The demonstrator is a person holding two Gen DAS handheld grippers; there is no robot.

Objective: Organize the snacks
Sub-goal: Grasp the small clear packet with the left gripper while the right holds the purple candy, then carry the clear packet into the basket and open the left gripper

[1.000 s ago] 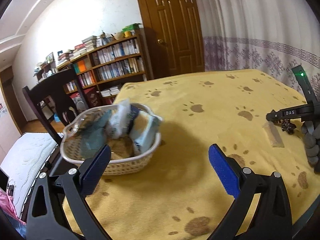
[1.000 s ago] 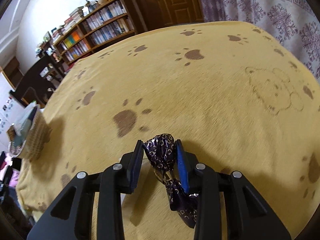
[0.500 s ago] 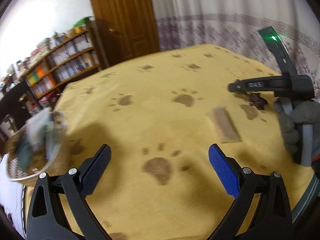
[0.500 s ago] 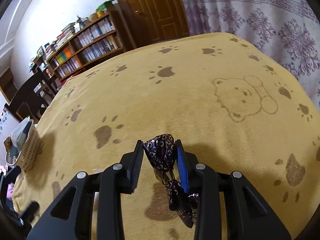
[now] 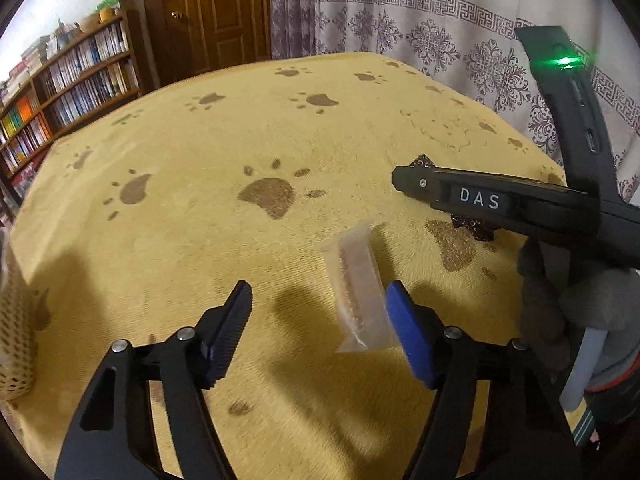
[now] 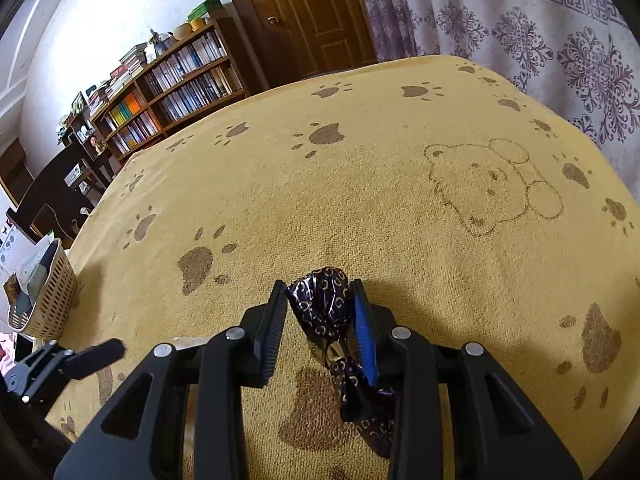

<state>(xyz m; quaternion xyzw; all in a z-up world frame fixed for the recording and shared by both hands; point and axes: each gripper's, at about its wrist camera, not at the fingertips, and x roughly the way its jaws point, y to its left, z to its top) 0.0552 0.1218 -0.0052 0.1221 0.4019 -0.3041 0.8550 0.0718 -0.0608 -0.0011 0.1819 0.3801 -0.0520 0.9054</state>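
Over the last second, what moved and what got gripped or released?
The left gripper swung away from the woven basket toward the clear snack packet, jaws open around it. Nothing was released; the right gripper stays shut on the dark foil-wrapped candy.

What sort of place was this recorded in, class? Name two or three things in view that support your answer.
Most likely a room in a home, perhaps a study or dining room. A bookshelf packed with books stands by a panelled wooden door, patterned curtains hang behind, and the table wears a paw-print cloth.
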